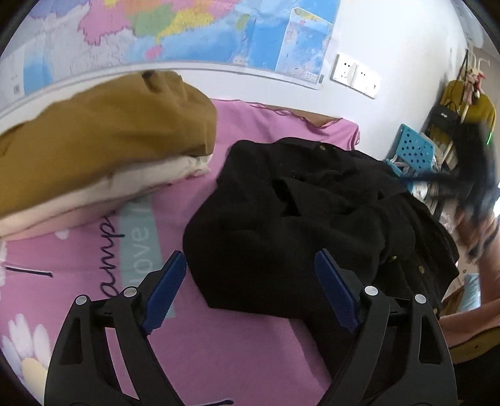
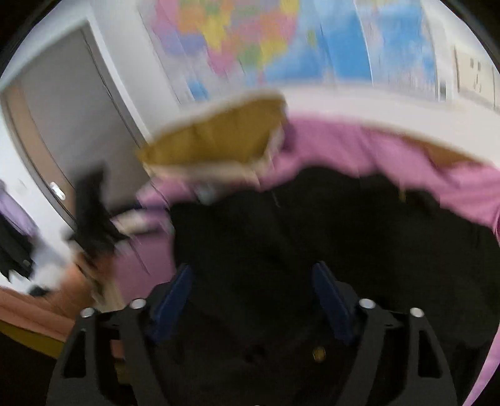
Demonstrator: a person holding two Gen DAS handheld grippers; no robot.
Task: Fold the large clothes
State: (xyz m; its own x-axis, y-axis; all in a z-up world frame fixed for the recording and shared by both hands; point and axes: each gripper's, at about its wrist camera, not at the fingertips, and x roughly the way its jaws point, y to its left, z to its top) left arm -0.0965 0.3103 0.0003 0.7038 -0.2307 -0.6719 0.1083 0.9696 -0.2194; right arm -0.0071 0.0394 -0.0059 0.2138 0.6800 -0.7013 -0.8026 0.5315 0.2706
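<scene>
Soft, floppy, bulky black jacket (image 1: 312, 218) crumpled on pink bed (image 1: 250, 359), best pinched at 6 o'clock hem; left hand-held gripper (image 1: 250, 290) and right hand-held gripper (image 2: 253, 299) both released.

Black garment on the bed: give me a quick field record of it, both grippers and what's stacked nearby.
garment: black garment, crumpled in a heap, small gold buttons showing, not yet folded
surface: pink printed sheet
left gripper: jaws open, holding nothing, at the heap's near edge
right gripper: jaws open over black cloth; view blurred, contact unclear
nearby stack: mustard folded garment on top of a cream folded garment, to the left of the heap
wall behind: coloured map
</scene>
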